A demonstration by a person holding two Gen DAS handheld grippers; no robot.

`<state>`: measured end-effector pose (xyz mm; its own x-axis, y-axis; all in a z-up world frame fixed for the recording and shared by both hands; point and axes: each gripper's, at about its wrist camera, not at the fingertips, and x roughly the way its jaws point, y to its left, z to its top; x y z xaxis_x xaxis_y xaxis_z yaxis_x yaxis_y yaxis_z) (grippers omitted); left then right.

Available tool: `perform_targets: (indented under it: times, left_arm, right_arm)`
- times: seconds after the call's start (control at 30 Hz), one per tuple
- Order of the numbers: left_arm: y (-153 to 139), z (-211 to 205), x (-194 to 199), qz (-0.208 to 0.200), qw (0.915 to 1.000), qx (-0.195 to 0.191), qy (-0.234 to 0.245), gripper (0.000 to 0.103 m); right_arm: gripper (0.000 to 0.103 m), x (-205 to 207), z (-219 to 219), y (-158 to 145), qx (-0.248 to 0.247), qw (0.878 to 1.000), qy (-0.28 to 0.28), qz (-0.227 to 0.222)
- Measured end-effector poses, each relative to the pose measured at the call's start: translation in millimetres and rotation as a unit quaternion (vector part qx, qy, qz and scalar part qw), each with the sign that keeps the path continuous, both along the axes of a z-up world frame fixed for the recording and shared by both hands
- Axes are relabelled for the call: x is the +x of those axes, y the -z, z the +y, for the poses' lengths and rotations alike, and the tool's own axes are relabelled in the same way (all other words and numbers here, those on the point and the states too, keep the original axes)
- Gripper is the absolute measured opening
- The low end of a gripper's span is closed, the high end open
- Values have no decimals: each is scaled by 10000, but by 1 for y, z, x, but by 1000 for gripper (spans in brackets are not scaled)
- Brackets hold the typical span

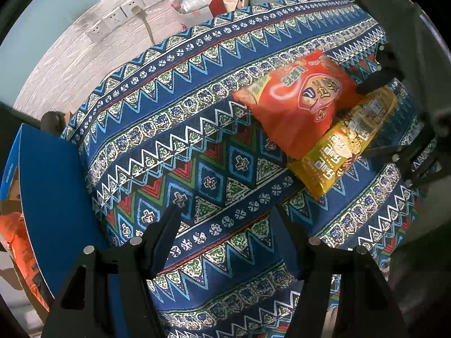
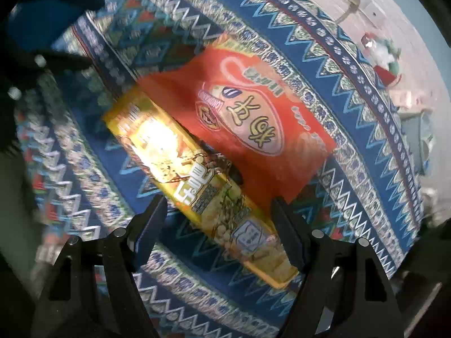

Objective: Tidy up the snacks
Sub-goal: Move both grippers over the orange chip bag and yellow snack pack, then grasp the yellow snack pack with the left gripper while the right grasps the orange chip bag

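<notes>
Right wrist view shows the right gripper (image 2: pixel 218 217) spread wide, straddling a yellow snack pack (image 2: pixel 197 186) lying beside an orange chip bag (image 2: pixel 253 118) on the patterned counter (image 2: pixel 352 112), while the left gripper (image 1: pixel 225 222) hangs released above bare cloth.

- Orange snack packet (image 1: pixel 19 253) half hidden behind blue cardboard box flap (image 1: pixel 56 197)
- Patterned tablecloth (image 2: pixel 70 169) blurred in right wrist view
- Red puffed snack bag (image 1: pixel 296 98) overlaps yellow packet (image 1: pixel 346 146)

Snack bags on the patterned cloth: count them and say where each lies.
2. The red bag lies on the tablecloth, overlapping the yellow bag beside it. Another orange pack shows in the box off the table; more may be hidden there.
</notes>
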<state>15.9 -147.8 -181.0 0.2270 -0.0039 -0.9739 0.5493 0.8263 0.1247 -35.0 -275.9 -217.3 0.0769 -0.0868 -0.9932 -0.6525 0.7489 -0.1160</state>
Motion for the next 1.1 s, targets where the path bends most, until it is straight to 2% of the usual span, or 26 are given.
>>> perform_targets:
  times: [0.03,0.13,0.2,0.27,0.4,0.53,0.67,0.8,0.97,1.1]
  left_arm:
    - [0,0,0,0,10000,16,-3,67]
    - [0,3,0,-8,10000,46,-47,67]
    - [-1,6,1,-4,9999,42,-97,67]
    - [-3,9,2,-4,9999,31,-148,68]
    - [-5,18,3,-25,9997,97,-228,68]
    - [-5,29,4,10,9993,120,-357,68]
    - [-6,47,5,58,9986,61,-527,68]
    - [-8,68,11,141,9969,-53,-775,68]
    - [-8,89,22,272,9932,-274,-1103,68]
    - [-9,97,27,361,9903,-406,-1276,68]
  right_arm:
    - [75,0,1,3,-32,10000,2,-10]
    - [64,4,4,8,-59,9998,187,-18]
    - [48,10,9,6,178,9986,496,92]
    - [42,17,14,5,370,9958,818,166]
    - [36,24,31,3,645,9887,1340,186]
    - [35,34,41,2,1000,9740,2018,259]
    - [34,46,44,1,1475,9491,2755,389]
    - [33,65,49,-3,1770,9330,3089,522]
    - [34,82,61,-7,1799,9283,3207,553]
    - [39,96,81,-13,1815,9275,3221,541]
